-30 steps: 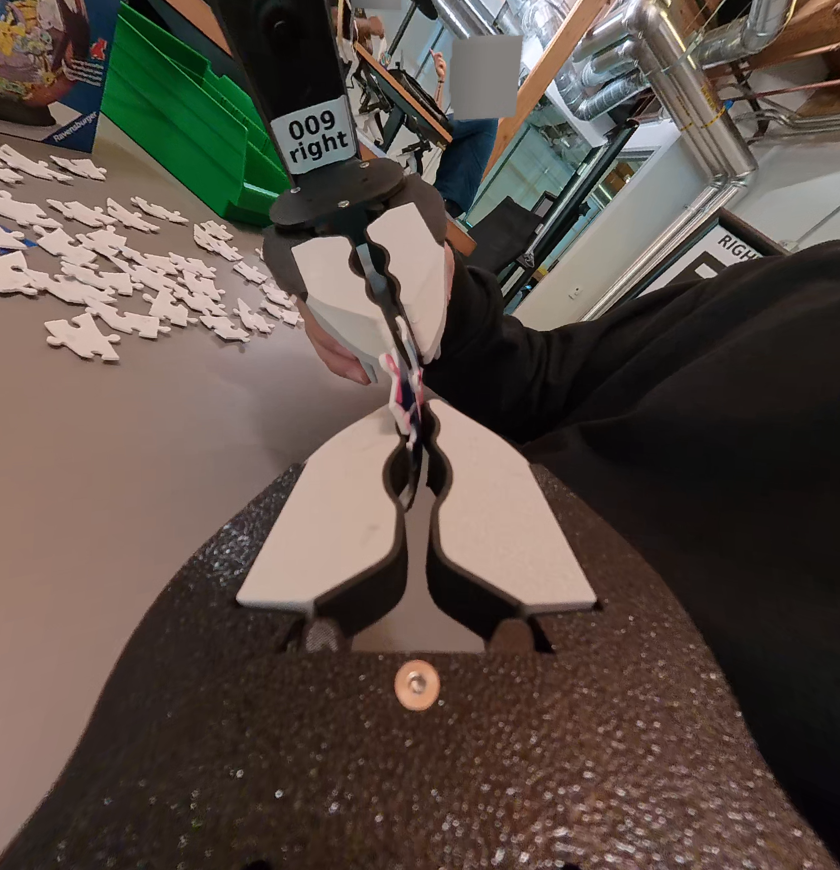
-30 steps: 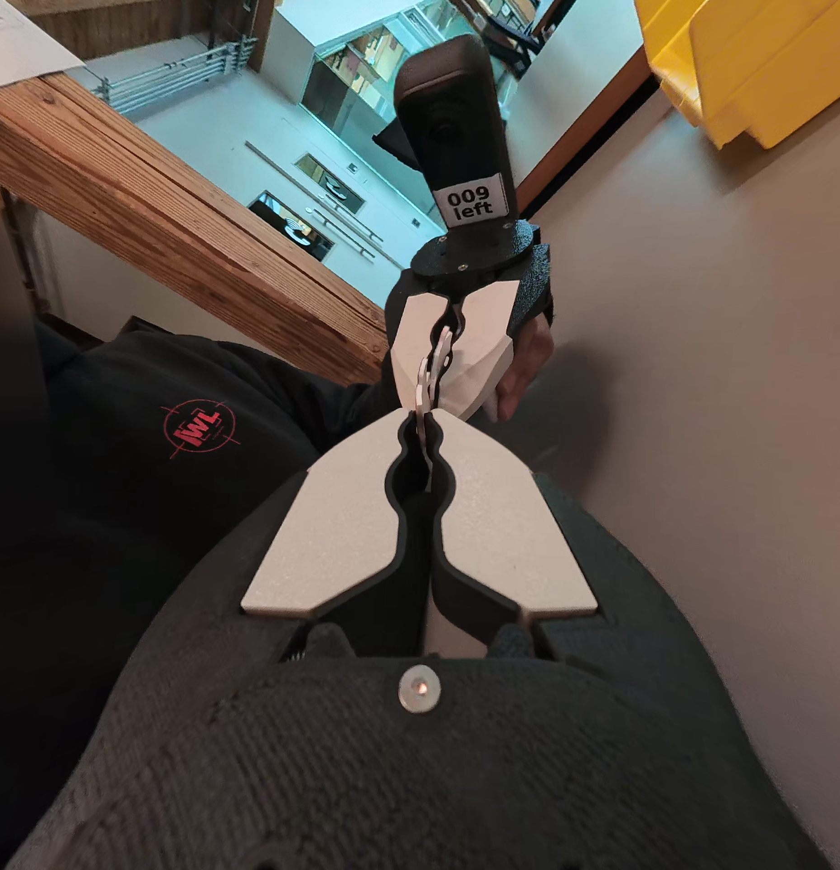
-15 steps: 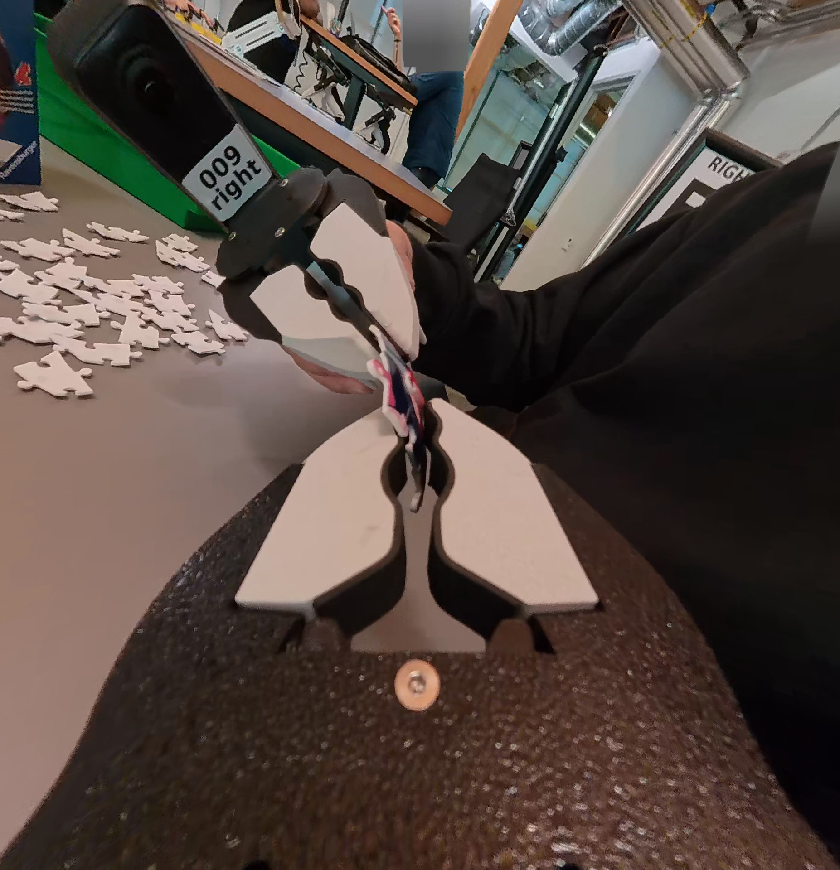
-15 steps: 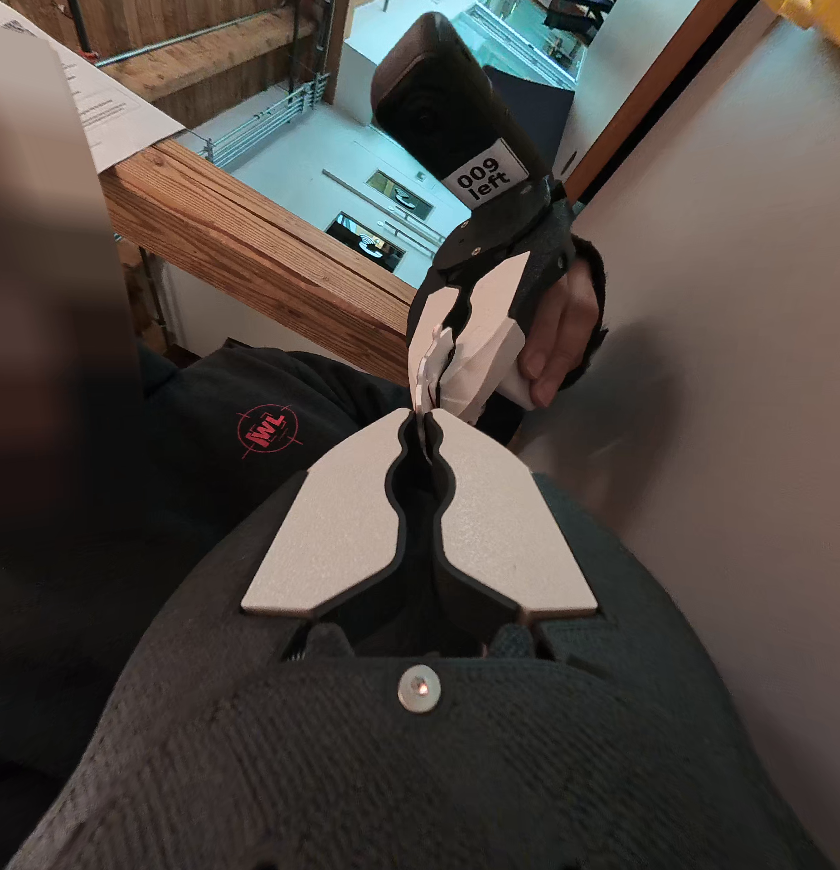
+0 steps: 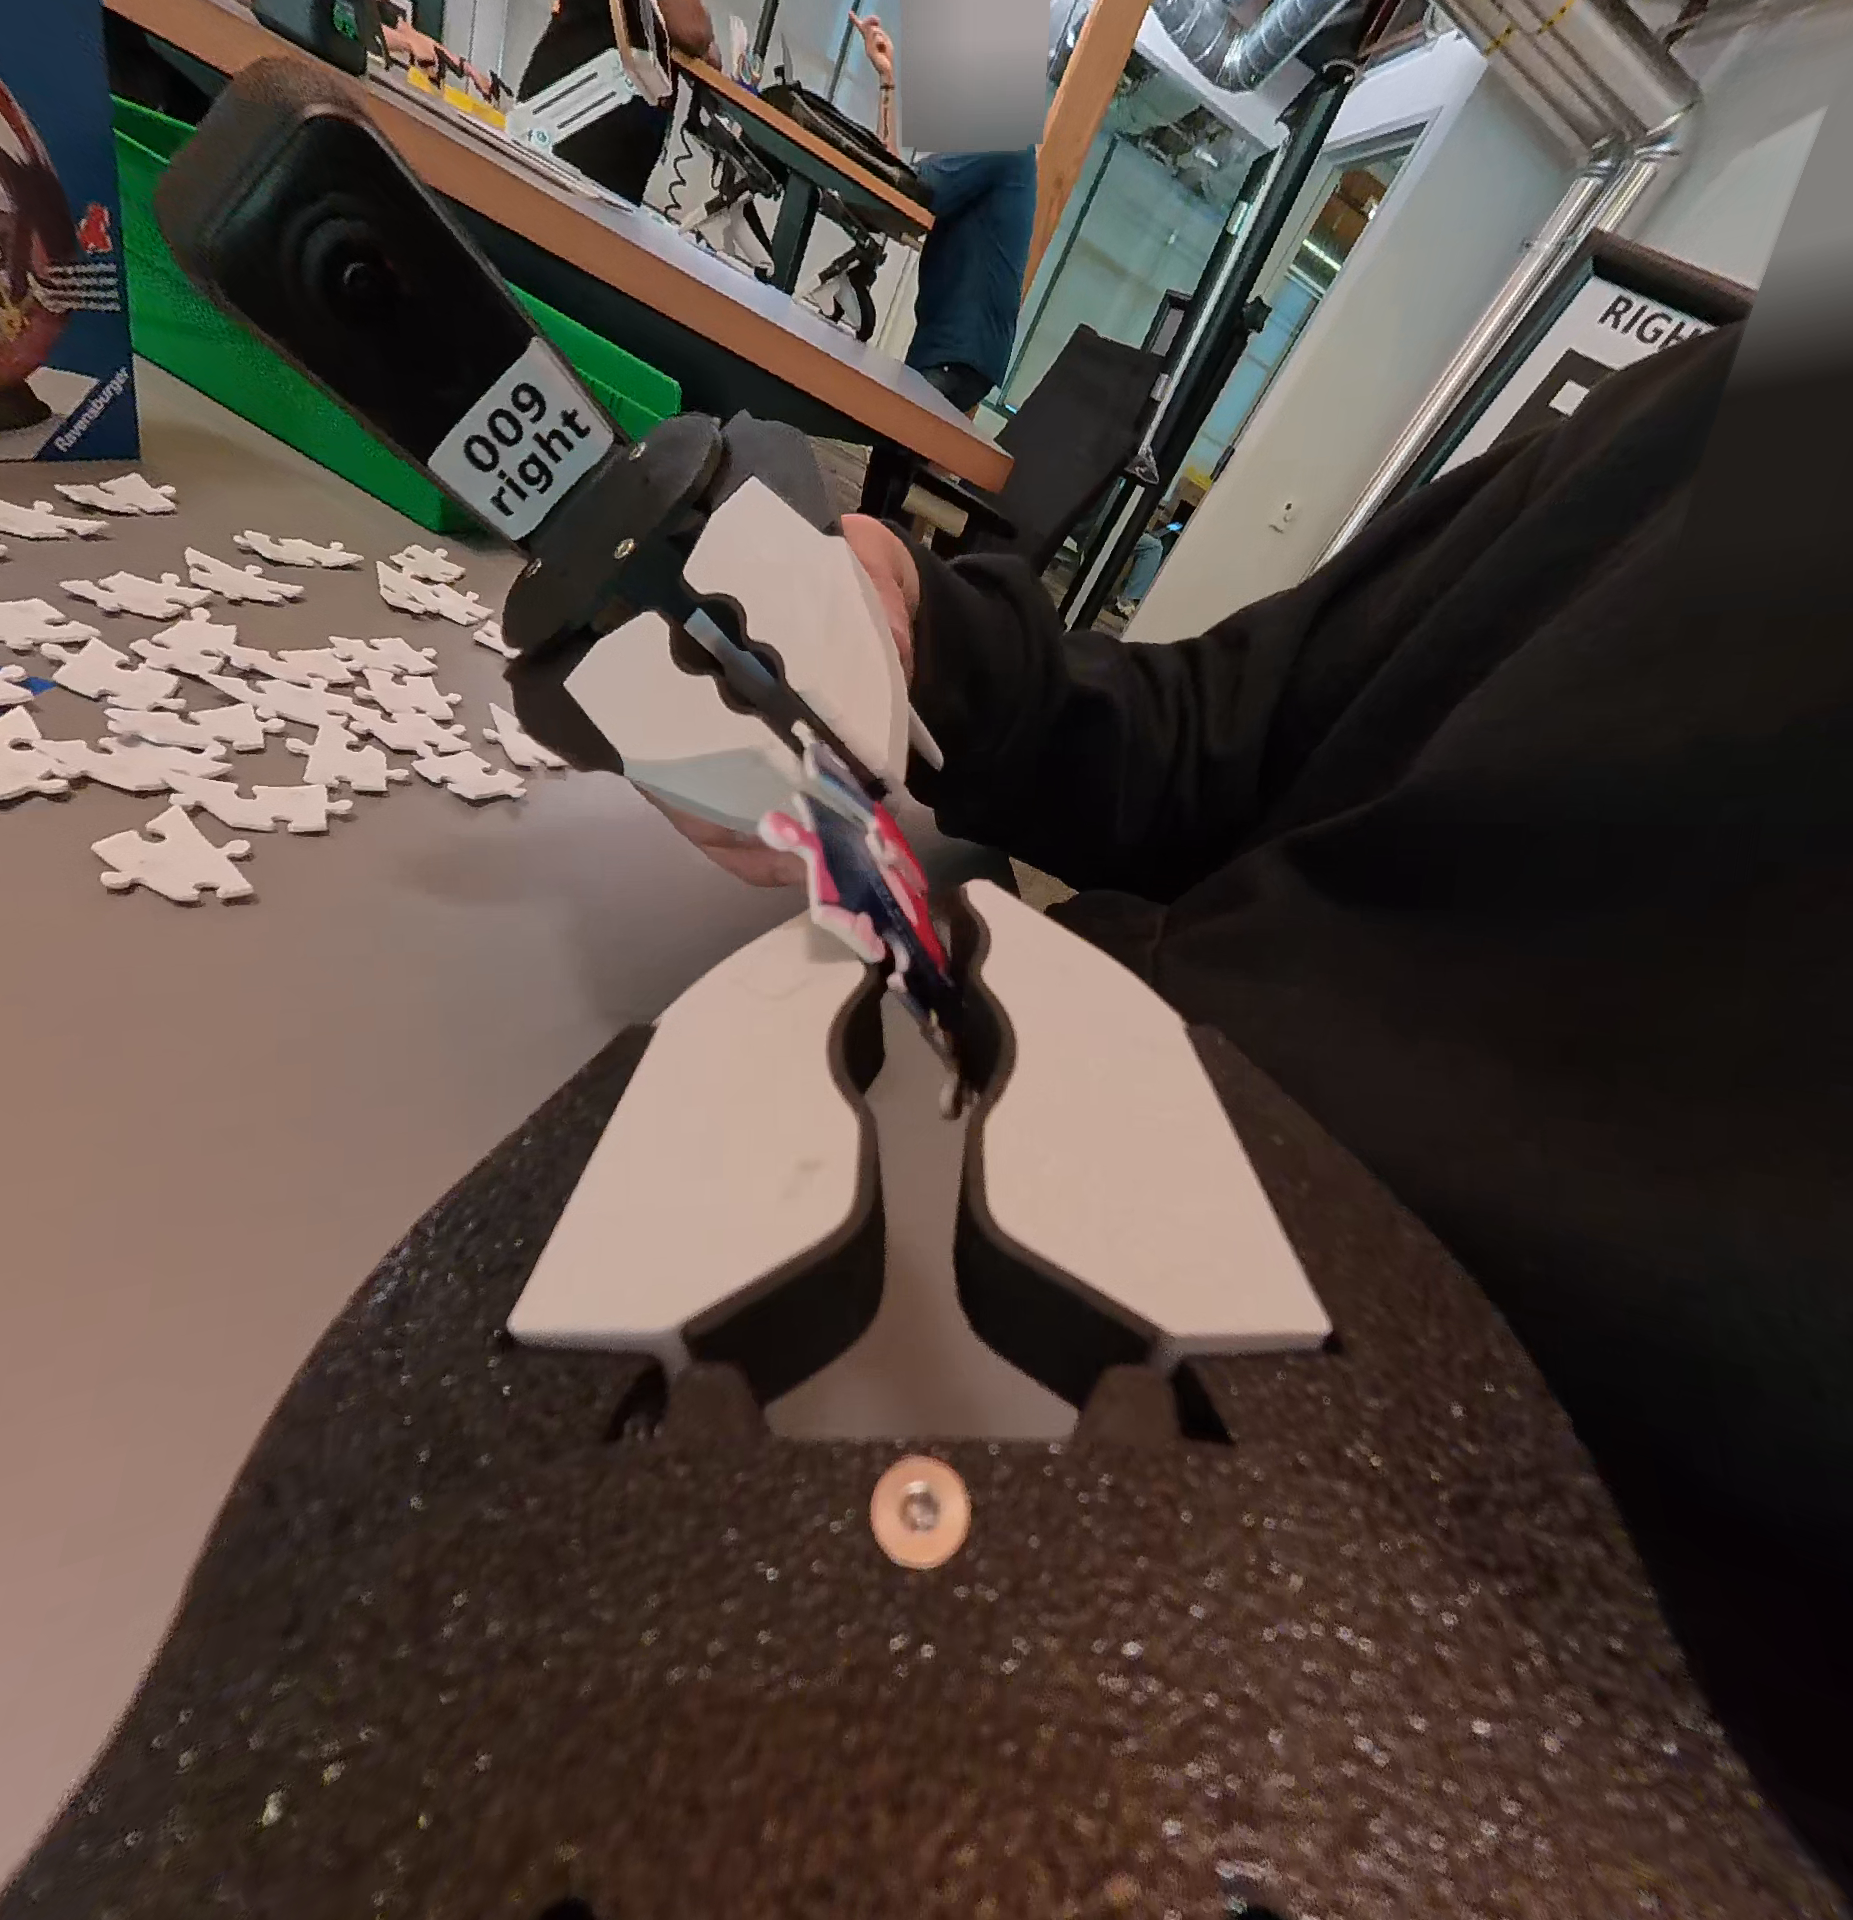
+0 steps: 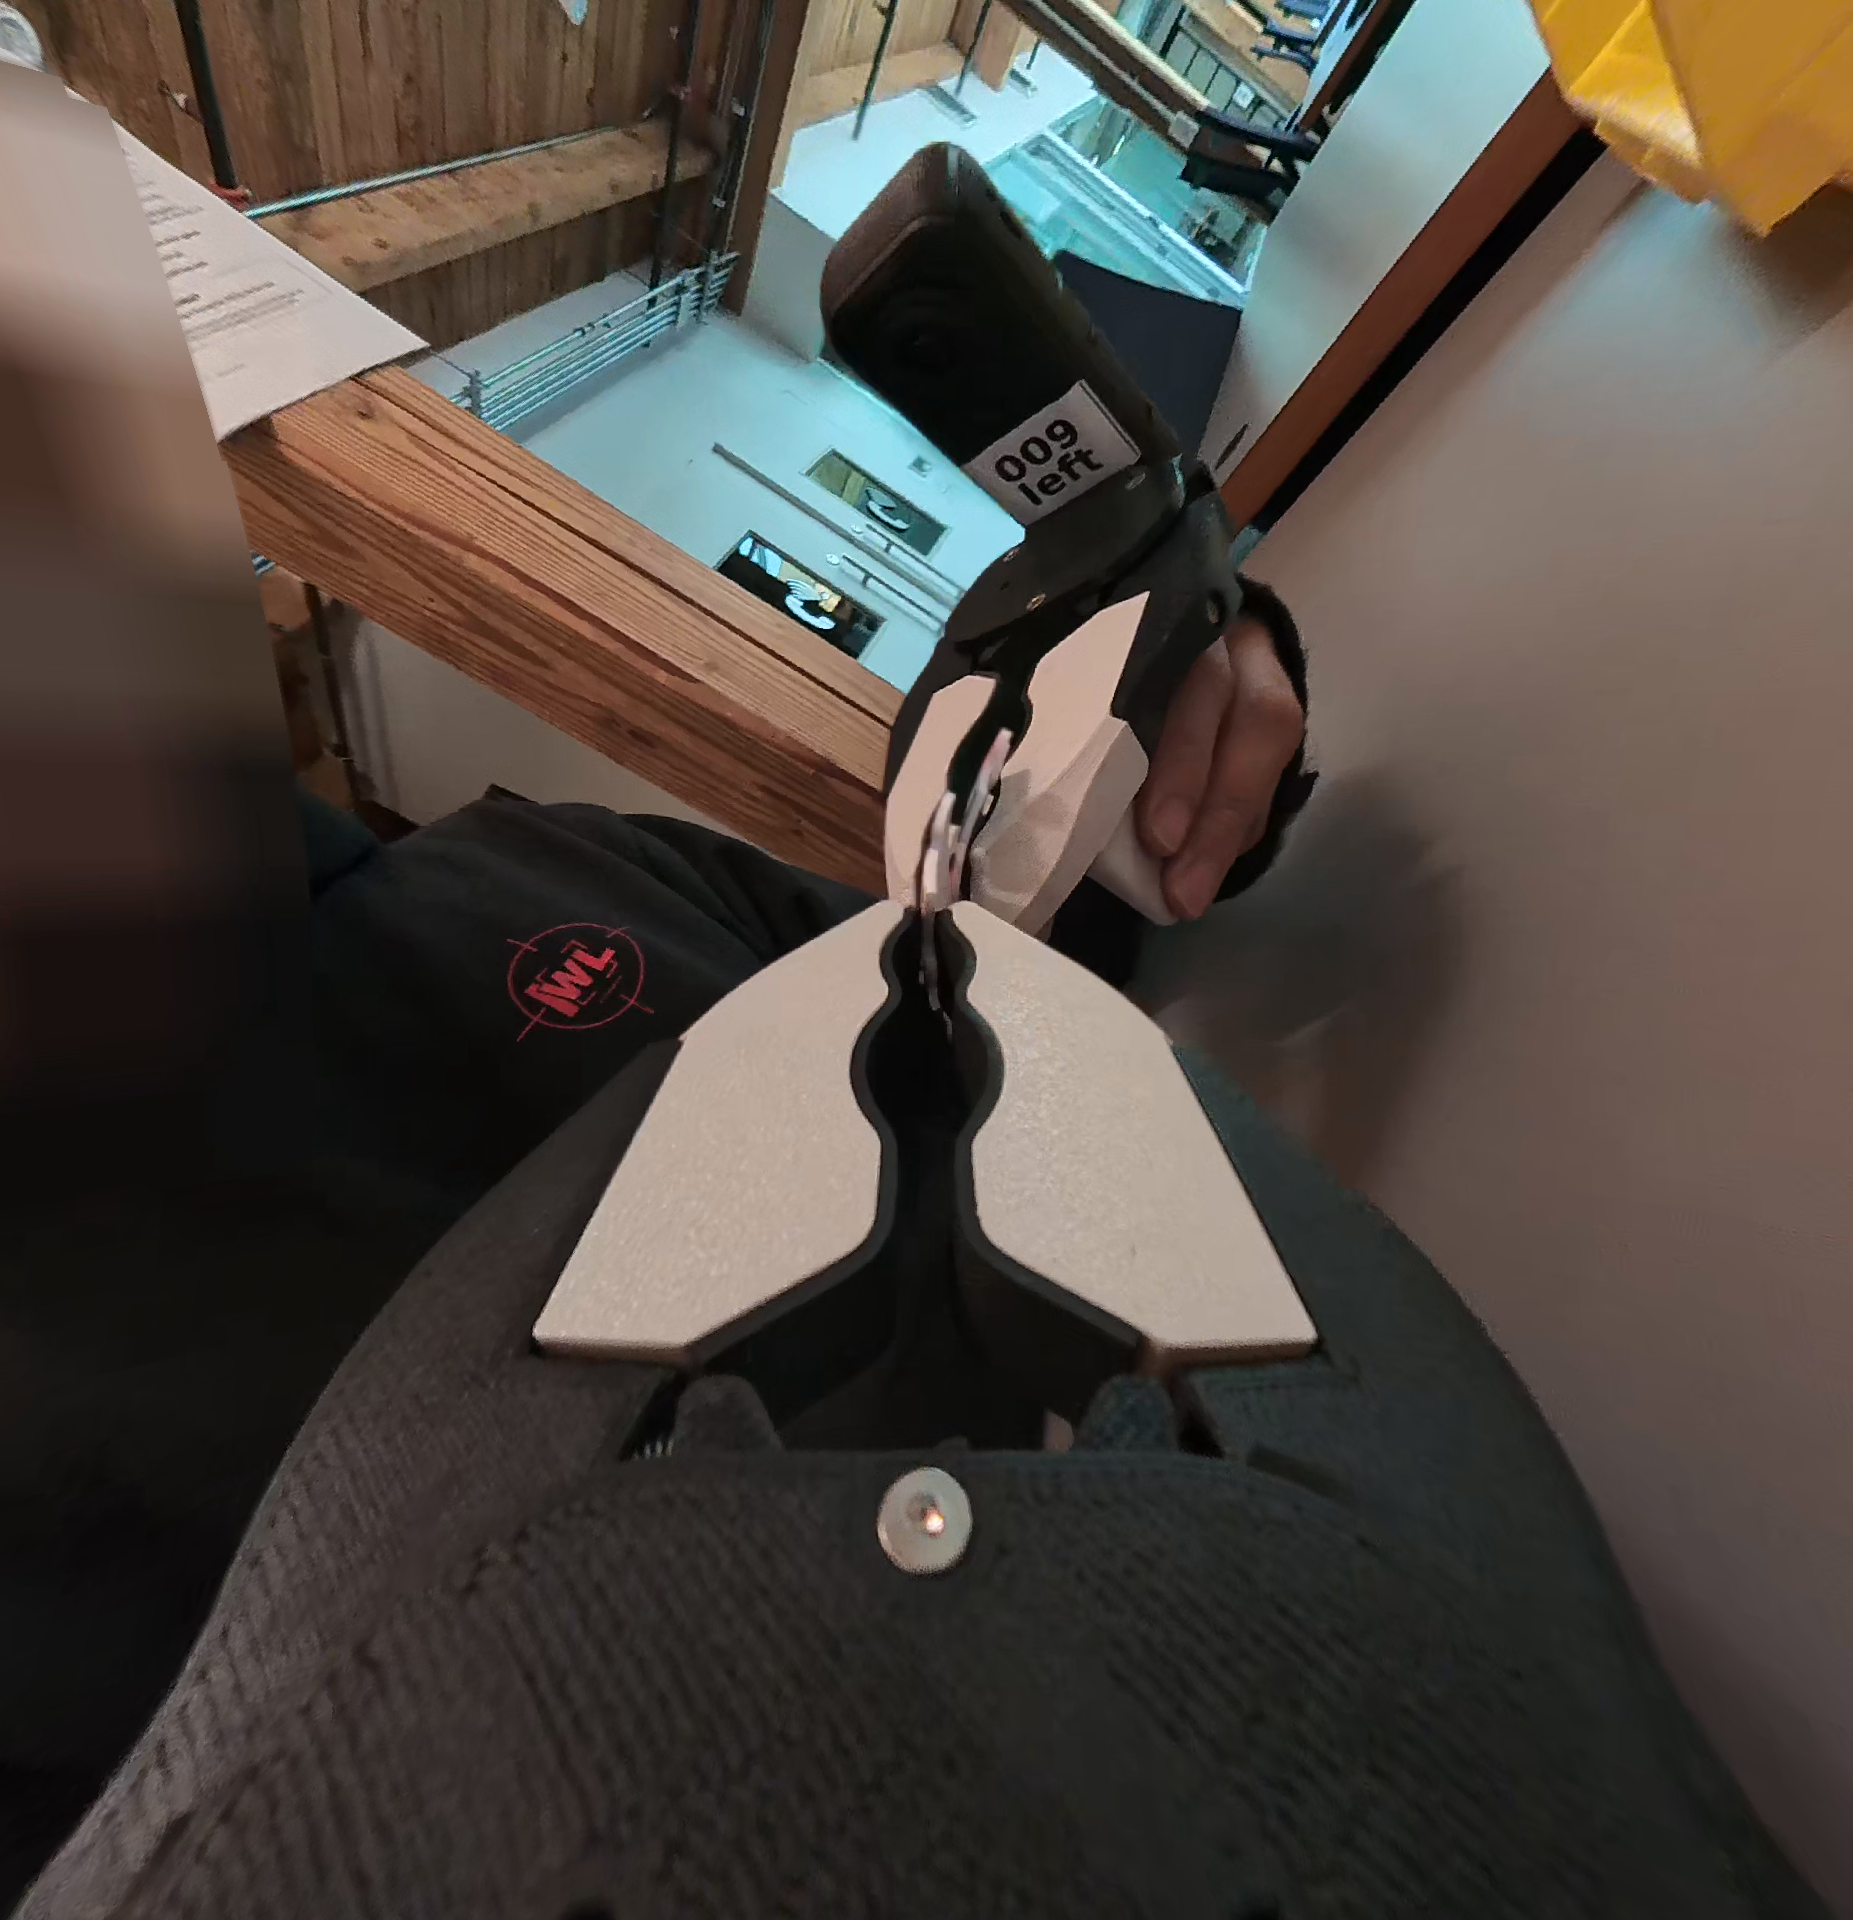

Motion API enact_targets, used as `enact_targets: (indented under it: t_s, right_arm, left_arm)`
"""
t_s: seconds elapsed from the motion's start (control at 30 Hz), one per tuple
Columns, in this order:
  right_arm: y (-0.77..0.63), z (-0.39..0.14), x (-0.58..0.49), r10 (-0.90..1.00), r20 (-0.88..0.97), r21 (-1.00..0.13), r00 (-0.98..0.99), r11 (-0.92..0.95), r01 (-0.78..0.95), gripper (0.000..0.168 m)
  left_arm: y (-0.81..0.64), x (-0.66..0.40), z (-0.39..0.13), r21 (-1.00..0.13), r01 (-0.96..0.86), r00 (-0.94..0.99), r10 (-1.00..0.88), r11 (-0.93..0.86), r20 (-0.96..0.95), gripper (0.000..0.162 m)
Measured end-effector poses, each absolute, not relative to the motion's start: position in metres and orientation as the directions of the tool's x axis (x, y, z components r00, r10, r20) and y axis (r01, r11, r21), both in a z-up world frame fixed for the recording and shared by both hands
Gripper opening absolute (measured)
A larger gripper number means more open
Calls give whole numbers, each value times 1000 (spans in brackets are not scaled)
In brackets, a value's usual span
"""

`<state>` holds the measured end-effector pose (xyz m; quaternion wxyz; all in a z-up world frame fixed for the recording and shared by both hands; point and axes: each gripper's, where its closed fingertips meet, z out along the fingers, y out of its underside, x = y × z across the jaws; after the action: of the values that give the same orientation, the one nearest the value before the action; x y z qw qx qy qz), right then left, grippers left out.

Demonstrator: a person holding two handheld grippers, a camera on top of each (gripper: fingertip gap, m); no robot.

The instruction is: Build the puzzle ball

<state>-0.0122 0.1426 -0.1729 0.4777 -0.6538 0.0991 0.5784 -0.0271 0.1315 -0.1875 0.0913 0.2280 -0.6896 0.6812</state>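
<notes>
Both grippers' jaws clamp joined puzzle pieces point(image 5: 880, 883) tip to tip. Only left wrist view shows printed faces and loose pieces point(image 5: 215, 686) on counter point(image 5: 278, 1039); right wrist view shows edges.

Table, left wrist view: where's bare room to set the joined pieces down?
Bare grey table lies between the loose white pieces and the left gripper. Crowded farther left, toward the green bin and puzzle box.

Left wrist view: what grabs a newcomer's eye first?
The two grippers meeting tip to tip in mid-air: the left gripper and right gripper, jaws closed on pink-and-blue puzzle pieces pressed together. Behind, at left, white loose pieces lie scattered face-down on the grey table, before a green bin.
</notes>
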Motion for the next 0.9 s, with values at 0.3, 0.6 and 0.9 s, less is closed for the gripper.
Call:
enact_targets:
  t_s: [0.3, 0.6, 0.9]
  right_arm:
    - [139, -176, -11, 400, -842, -535, 362, -535, -654, 3]
    - [133, -176, -25, 435, -877, -454, 206, -605, -654, 3]
    - [136, -178, -23, 440, -864, -481, 244, -580, -658, 3]
  left_arm:
    - [128, -26, -190, -891, -453, -872, -197, -22, 448, 11]
    - [123, -39, -192, -953, -298, -944, -168, 59, 285, 10]
    - [124, -38, -195, -960, -271, -950, -184, 73, 254, 10]
